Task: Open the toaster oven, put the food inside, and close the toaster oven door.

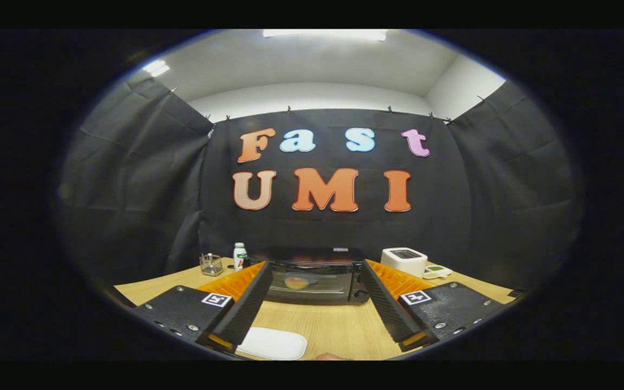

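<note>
Nearest to us, a white plate [272,343] lies on the wooden table [333,325] at about 7 o'clock from the midpoint of our gripper [314,284], low between the finger bases, and it looks bare. Our fingers stand wide apart and grip nothing; table and oven show in the gap between them.

Straight ahead at 12 o'clock, just beyond the fingertips, sits the black toaster oven [314,275]. Its glass door [305,283] appears shut, and a round, pale orange piece of food [297,282], perhaps a bun or a fruit, shows behind the glass. We judge the task close to finished, or finished.

Further out, at 10 o'clock, a small glass holder [211,264] and a white bottle [240,255] stand near the oven's left side. At 2 o'clock a white pop-up toaster [404,260] stands beside a small white device [436,271].

We see two risks. If the door is only resting closed and not latched, it could drop open. And if we push forward with the fingers this wide, a tip could nudge the light oven backward or clip the bottle and tip it.
</note>
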The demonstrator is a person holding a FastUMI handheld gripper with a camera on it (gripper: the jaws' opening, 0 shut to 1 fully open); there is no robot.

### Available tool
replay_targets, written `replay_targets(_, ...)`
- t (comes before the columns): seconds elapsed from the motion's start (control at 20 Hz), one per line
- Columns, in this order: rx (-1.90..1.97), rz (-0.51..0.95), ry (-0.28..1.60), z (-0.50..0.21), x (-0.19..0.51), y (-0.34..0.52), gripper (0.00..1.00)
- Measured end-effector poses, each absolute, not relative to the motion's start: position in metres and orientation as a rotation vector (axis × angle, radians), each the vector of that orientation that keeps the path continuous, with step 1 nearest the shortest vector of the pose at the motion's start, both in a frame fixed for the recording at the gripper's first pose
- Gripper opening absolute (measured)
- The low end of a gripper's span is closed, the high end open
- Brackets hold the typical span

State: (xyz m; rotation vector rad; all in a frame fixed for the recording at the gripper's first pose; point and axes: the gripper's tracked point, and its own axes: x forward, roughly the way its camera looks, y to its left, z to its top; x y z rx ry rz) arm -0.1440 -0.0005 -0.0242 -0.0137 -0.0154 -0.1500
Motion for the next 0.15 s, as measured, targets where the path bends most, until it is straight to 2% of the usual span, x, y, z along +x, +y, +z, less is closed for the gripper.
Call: replay_targets(0.15, -0.009, -0.158, -0.028, -0.0229, -0.1461, -0.0074, 0.97)
